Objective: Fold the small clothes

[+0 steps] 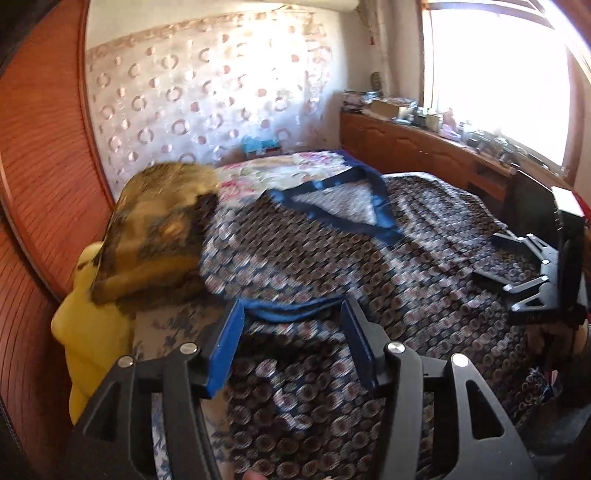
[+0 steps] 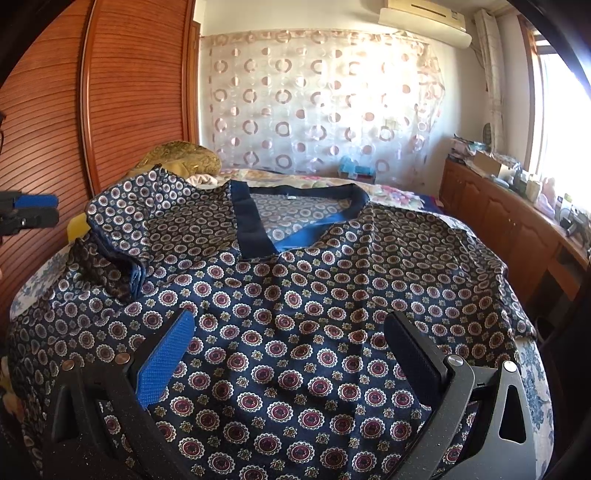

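one shirt (image 2: 295,314): dark blue, printed with round medallions, plain blue v-neck band (image 2: 251,225); spread front-up across the bed (image 2: 532,373), its left sleeve (image 2: 122,229) folded inward over the shoulder. in the left wrist view the shirt (image 1: 332,258) is smeared by motion.

two hand-held grippers. left hand-held gripper (image 1: 291,332): jaws about half apart, nothing between the blue pads, over the blue sleeve hem near the bed's left side; only its tip shows at the left edge of the right wrist view (image 2: 33,210). right hand-held gripper (image 2: 288,354): jaws spread wide over the shirt's lower front, nothing gripped; whether the pads touch the cloth, cannot tell.

one gold cushion (image 2: 181,158) at the bed's far left corner; one yellow item (image 1: 88,325) beside it, shape unclear.

room: bed with floral sheet (image 1: 280,173); wooden slatted wardrobe doors (image 2: 133,96) on the left; sheer curtain (image 2: 317,103) with ring pattern behind; one air conditioner (image 2: 424,18) above, partly cropped; low wooden cabinet (image 2: 498,214) under a bright window (image 1: 495,74), topped with clutter too small to name.
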The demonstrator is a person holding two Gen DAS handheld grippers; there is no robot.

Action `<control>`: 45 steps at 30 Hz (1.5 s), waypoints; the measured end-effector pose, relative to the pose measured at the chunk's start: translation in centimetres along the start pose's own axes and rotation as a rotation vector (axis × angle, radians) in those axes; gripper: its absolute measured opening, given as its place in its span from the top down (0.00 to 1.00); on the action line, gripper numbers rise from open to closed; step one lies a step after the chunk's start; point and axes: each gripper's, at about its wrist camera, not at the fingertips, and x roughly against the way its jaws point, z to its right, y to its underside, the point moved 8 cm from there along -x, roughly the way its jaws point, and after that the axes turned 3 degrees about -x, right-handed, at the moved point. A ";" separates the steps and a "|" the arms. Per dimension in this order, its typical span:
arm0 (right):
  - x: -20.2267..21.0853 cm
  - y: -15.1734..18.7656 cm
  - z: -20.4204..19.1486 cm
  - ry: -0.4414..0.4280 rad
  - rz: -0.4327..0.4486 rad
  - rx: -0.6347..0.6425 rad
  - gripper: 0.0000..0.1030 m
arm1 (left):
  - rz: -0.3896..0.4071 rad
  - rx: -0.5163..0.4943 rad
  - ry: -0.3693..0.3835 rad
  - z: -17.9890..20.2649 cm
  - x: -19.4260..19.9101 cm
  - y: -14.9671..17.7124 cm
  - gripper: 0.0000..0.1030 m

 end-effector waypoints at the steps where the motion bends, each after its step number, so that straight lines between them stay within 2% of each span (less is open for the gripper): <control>1: 0.0 0.0 0.0 -0.001 -0.003 0.003 0.00 | -0.013 0.011 -0.013 -0.5 -0.4 0.6 0.47; 5: -0.1 -0.1 -0.6 -0.020 -0.014 0.024 0.00 | -0.059 0.034 -0.078 -2.4 -2.0 2.8 0.47; 10: 0.1 -1.1 -2.5 -0.132 -0.036 0.033 0.00 | -0.051 0.106 -0.053 -3.1 -1.9 4.4 0.47; 14: -0.2 -2.9 -5.1 -0.219 -0.048 0.065 0.00 | -0.054 0.121 -0.069 -3.4 -1.6 5.1 0.47; 20: -2.0 -5.6 -10.3 -0.316 -0.079 0.155 0.10 | -0.033 0.124 -0.082 -3.5 -0.7 5.6 0.47; 22: -3.2 -6.2 -12.6 -0.361 -0.106 0.178 0.18 | -0.024 0.130 -0.088 -3.7 -0.2 5.7 0.47; 26: -5.3 -6.6 -16.9 -0.423 -0.144 0.233 0.26 | 0.000 0.151 -0.097 -4.2 0.8 5.9 0.47; 28: -6.7 -6.3 -19.0 -0.487 -0.188 0.242 0.39 | 0.013 0.171 -0.104 -4.8 1.4 6.0 0.47; 34: -9.8 -5.3 -23.3 -0.522 -0.256 0.302 0.49 | 0.034 0.210 -0.119 -6.0 1.9 6.3 0.47; 35: -10.1 -5.2 -23.6 -0.523 -0.262 0.308 0.50 | 0.033 0.212 -0.119 -6.1 1.9 6.4 0.47; 38: -11.1 -5.1 -24.5 -0.517 -0.270 0.347 0.66 | 0.032 0.213 -0.110 -5.9 1.8 6.6 0.47; 40: -11.6 -5.3 -24.5 -0.513 -0.271 0.364 0.86 | 0.032 0.213 -0.111 -5.9 1.7 6.7 0.47; 42: -11.7 -5.7 -23.9 -0.518 -0.261 0.361 0.93 | 0.028 0.212 -0.105 -5.7 1.7 6.8 0.47; 45: -11.7 -7.0 -22.4 -0.523 -0.243 0.307 0.94 | 0.028 0.206 -0.098 -5.3 1.6 6.9 0.47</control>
